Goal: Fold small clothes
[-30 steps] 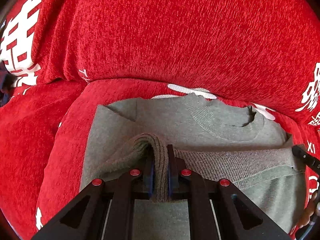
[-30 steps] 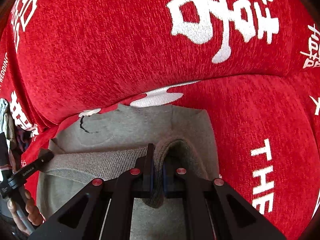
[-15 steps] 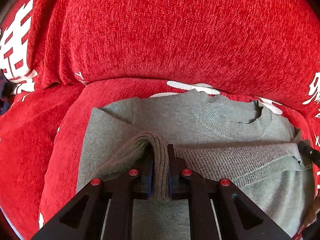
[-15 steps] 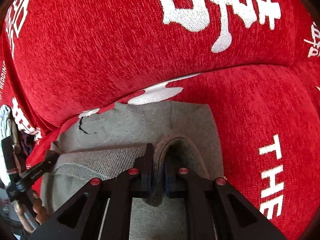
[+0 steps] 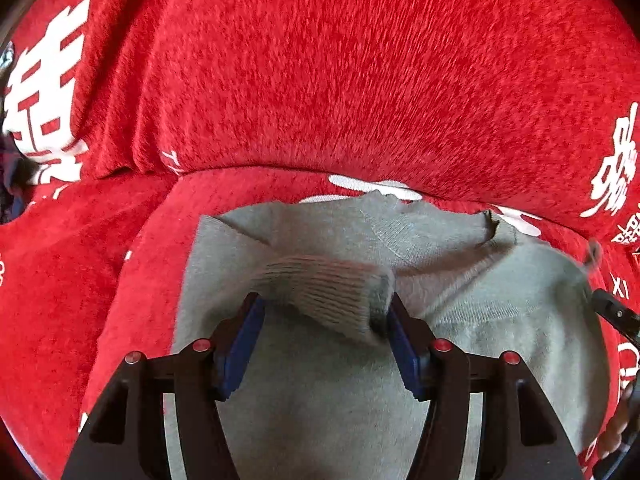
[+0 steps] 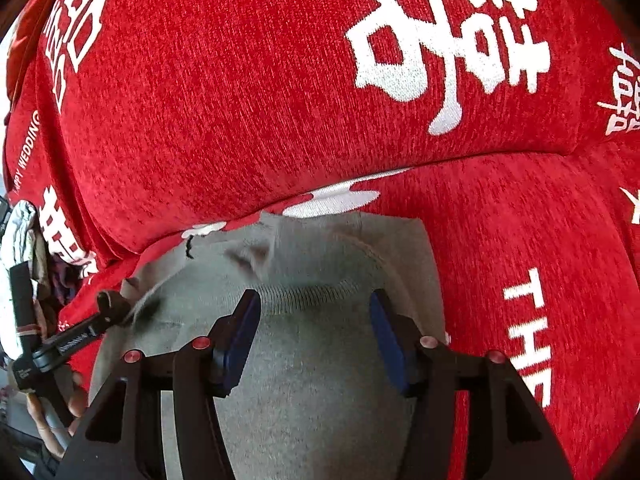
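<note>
Both claws just opened over grey sweater on red sofa; hem let go.

L claw [image 5: 324, 320]: jaws apart, blue pads clear, just been opening. Ribbed hem [image 5: 332, 292] of sweater [image 5: 320, 400] sits between pads, blurred; right end of hem looks to brush right pad, left end just by left pad, not pinched. Rest of sweater spreads below and to both sides, lower half of frame; collar [image 5: 436, 240] above and to right of claw, near the sofa [image 5: 320, 80] back crease. R claw [image 6: 314, 320]: jaws apart too, just been opening, nothing gripped; hem band [image 6: 312, 292] lies flat across gap just beyond pad tips, sweater body under claw, centre-bottom of frame. White characters on sofa back, upper right. L claw's tip at left edge in R view, on sweater's edge.
</note>
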